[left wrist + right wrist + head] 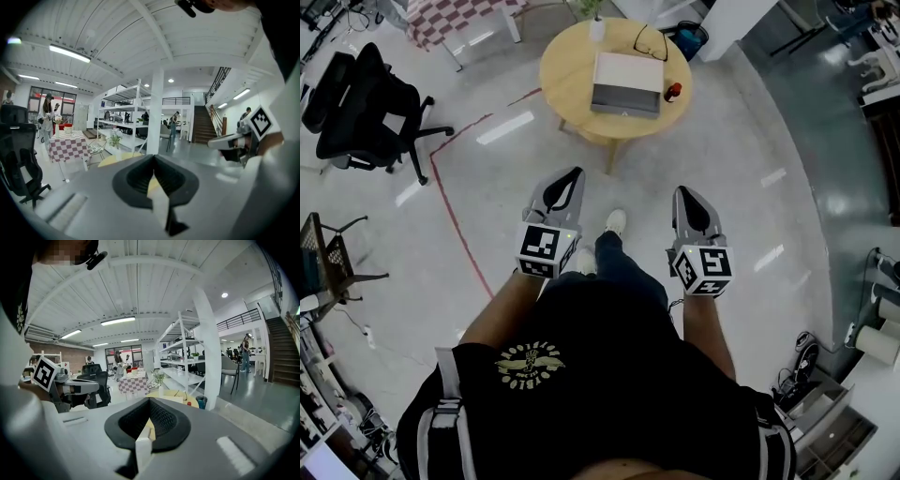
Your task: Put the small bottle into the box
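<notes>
Jaws closed and empty on left gripper (574,174) and right gripper (682,192), well apart from counter (567,61) holding box (625,82) and bottle (673,91).

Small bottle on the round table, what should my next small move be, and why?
Probably step closer to the round table: the small bottle stands beside the box there, well ahead of both tongs. The left tongs and right tongs are shut and empty, out of reach.

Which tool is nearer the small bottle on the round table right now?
Right. The right tool sits almost straight in line with the small bottle, well short of the table; the left tool is similarly far back but offset to the left.
</notes>
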### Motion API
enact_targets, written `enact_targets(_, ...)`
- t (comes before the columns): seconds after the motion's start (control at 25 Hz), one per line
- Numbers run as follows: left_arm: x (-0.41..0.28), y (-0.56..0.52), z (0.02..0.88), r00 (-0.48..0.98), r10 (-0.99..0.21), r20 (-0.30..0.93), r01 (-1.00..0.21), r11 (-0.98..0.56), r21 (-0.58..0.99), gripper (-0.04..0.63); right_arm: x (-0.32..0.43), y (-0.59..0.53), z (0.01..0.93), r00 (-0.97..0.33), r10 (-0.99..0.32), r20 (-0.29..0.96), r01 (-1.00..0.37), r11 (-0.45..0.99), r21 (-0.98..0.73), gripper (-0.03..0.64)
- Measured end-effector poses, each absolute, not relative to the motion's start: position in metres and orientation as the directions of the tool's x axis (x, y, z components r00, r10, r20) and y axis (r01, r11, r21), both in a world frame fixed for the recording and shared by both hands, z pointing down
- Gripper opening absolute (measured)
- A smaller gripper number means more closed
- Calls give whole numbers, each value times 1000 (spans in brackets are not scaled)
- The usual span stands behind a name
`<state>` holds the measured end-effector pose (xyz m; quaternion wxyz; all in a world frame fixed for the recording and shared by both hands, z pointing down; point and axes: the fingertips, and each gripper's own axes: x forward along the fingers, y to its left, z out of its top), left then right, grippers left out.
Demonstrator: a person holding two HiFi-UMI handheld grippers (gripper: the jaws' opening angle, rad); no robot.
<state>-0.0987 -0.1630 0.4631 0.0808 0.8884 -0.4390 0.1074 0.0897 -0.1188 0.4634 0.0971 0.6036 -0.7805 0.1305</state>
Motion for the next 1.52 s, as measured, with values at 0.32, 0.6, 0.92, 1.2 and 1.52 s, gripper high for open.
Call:
enact_targets(0.32, -68, -201, 478, 601, -741, 302, -787, -615, 56, 0, 108, -163, 482, -275, -904, 328, -961, 250, -117, 8)
enact_targets(0.6, -38, -251, 469, 591, -748, 302, -794, -606, 50, 0, 139, -216, 476, -281, -910, 305, -958, 250, -137, 8)
enact_targets(0.92, 6, -318, 423, 576, -781, 239, -801, -598, -22, 0, 182, -278, 442, -309, -927, 211, -949, 288, -127, 8)
enact_targets(1.2, 6, -344, 414, 504, -836, 217, -847, -528, -66, 0, 203, -311, 442, -353, -915, 195, -933, 329, -147, 8)
enact_targets(1.52, -1, -352, 412, 470, -852, 231, -863, -498, -81, 0, 209, -326, 453, -371, -903, 216, -924, 335, -186, 8)
